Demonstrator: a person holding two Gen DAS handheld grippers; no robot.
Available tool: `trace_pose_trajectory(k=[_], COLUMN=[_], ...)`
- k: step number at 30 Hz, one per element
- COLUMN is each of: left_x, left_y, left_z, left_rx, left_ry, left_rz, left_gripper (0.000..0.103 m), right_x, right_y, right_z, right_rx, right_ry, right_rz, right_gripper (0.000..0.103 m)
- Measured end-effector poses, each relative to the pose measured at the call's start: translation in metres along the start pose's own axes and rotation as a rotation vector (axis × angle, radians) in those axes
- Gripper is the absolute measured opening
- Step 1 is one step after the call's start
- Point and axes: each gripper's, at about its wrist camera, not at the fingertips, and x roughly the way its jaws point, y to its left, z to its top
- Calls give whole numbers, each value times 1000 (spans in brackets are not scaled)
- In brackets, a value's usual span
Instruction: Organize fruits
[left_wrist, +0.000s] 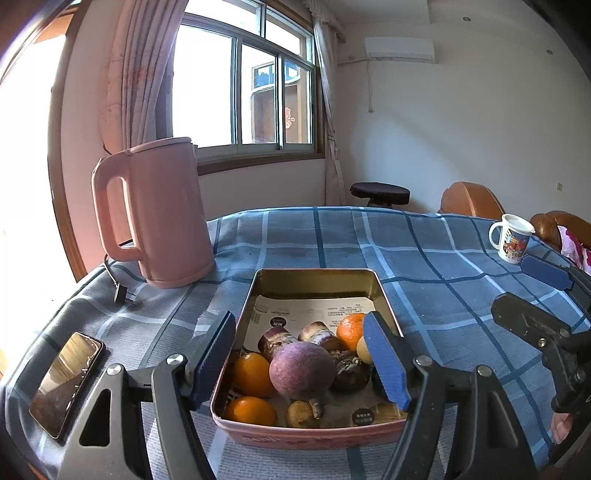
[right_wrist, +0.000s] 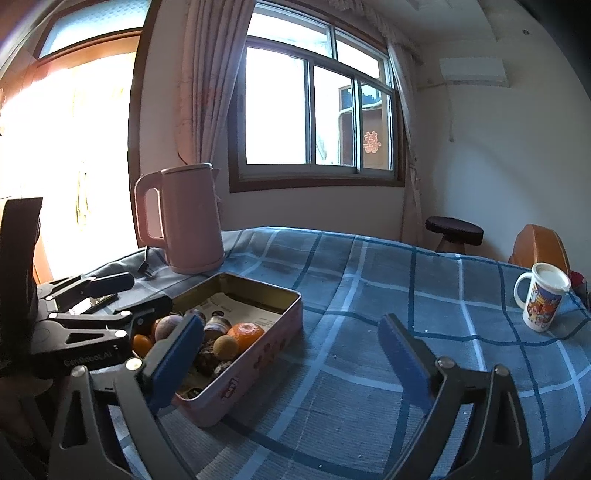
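Purple-skinned and round, the biggest fruit (left_wrist: 301, 369) lies in the near half of the metal tin (left_wrist: 380, 291), heaped with three oranges and some darker brown pieces. From the left wrist view it sits straight ahead of the left tongs (left_wrist: 300, 360) and just below them, between the two blue pads, which stand wide, one on either side of the tin's near end, pressing on nothing. Being round, it offers no long axis to line up with; the tin's own long axis runs away from these tongs toward the pink kettle (left_wrist: 155, 214). The right tongs (right_wrist: 291, 354) are also wide and empty, over bare checked cloth on the surface (right_wrist: 369, 295), with the tin off to their left. My judgement: the left hand is the nearer one for a pick.
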Motion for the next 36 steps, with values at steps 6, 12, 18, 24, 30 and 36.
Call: trace_pose_trajectory(k=[6, 12, 18, 24, 30, 36], left_x=[-6, -10, -13, -14, -13, -14], left_y=[-4, -9, -11, -14, -16, -18], left_z=[3, 5, 6, 7, 6, 4], left_rx=[-2, 1, -2, 0, -4, 4], left_ry=[-21, -32, -42, -46, -47, -57], left_rz=[-15, -19, -20, -21, -29, -39], left_gripper=[76, 80, 88, 90, 90, 90], right_x=[-6, -14, -19, -21, -21, -20], right_y=[0, -2, -1, 0, 0, -8], right_z=[0, 2, 1, 0, -3, -7], right_rx=[-16, -29, -50, -65, -74, -69], right_ry=[-13, -35, -45, -46, -44, -34], right_rz=[-18, -43, -58, -62, -72, -91], right_gripper=[99, 100, 100, 100, 100, 100])
